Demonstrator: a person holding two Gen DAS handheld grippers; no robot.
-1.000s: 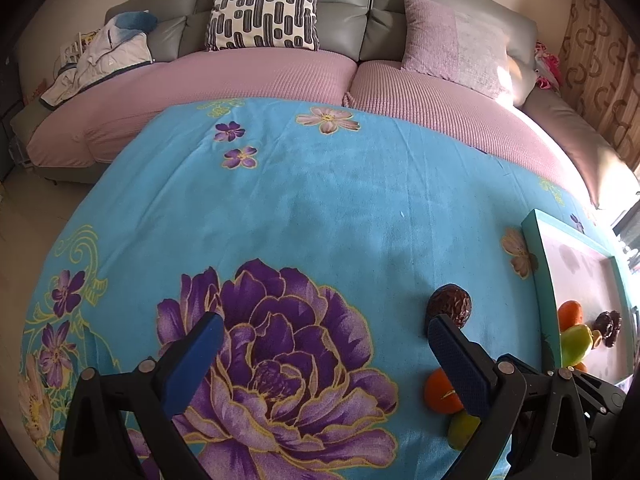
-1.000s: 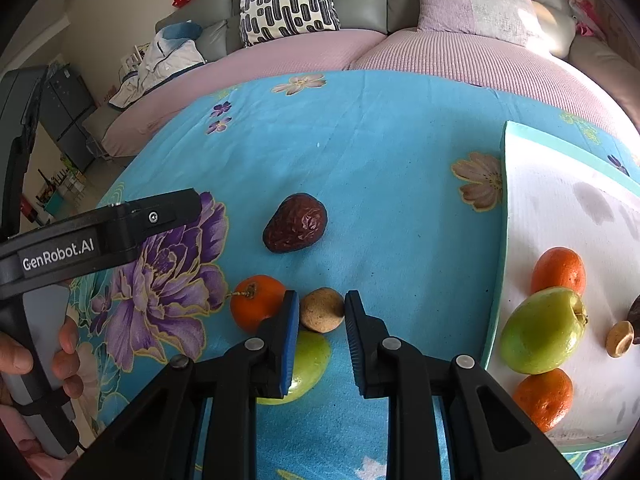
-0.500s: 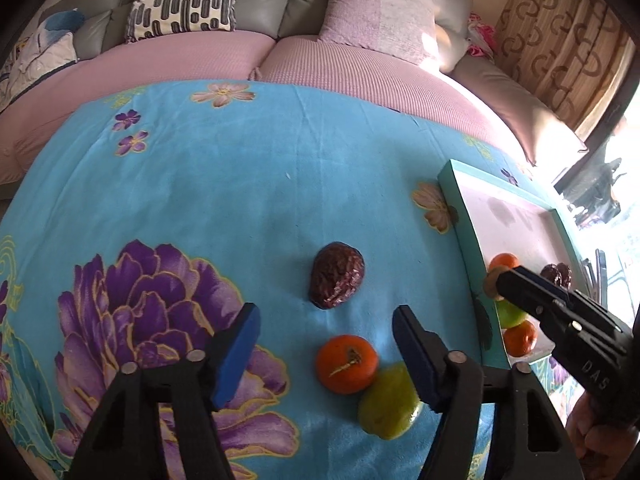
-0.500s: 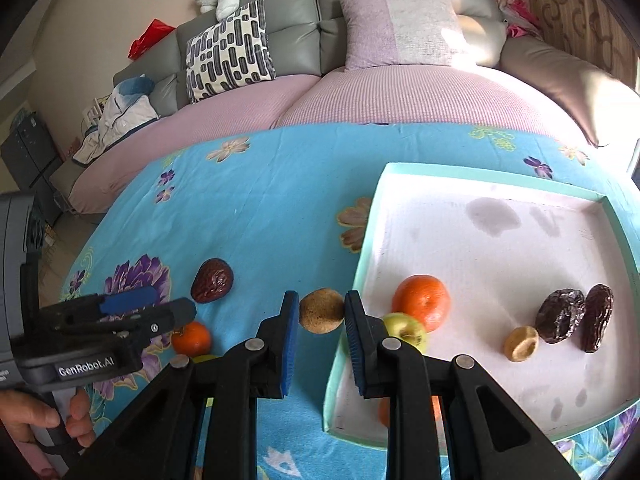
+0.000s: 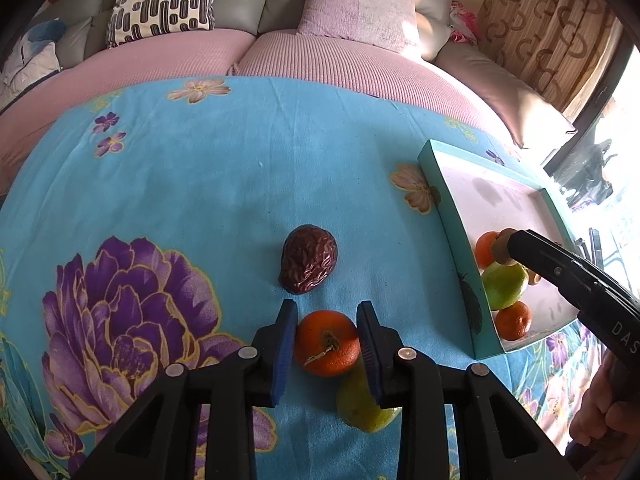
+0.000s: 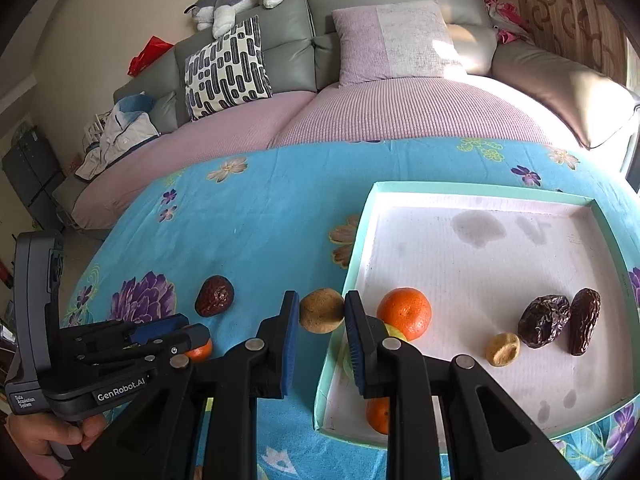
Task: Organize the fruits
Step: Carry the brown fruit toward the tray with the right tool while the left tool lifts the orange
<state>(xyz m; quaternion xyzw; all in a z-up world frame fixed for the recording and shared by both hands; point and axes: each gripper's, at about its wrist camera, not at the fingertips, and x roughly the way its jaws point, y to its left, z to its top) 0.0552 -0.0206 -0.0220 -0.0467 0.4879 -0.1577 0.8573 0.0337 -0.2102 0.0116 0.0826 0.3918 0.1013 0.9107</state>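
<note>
Tan fruit (image 6: 321,311) clamped, right gripper (image 6: 321,312) | over tray rim (image 6: 347,276)

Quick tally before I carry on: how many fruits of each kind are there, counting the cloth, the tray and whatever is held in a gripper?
Orange mandarins: 3
Green pear-like fruits: 2
Dark red wrinkled dates: 3
Tan round fruits: 2
Total: 10
</note>
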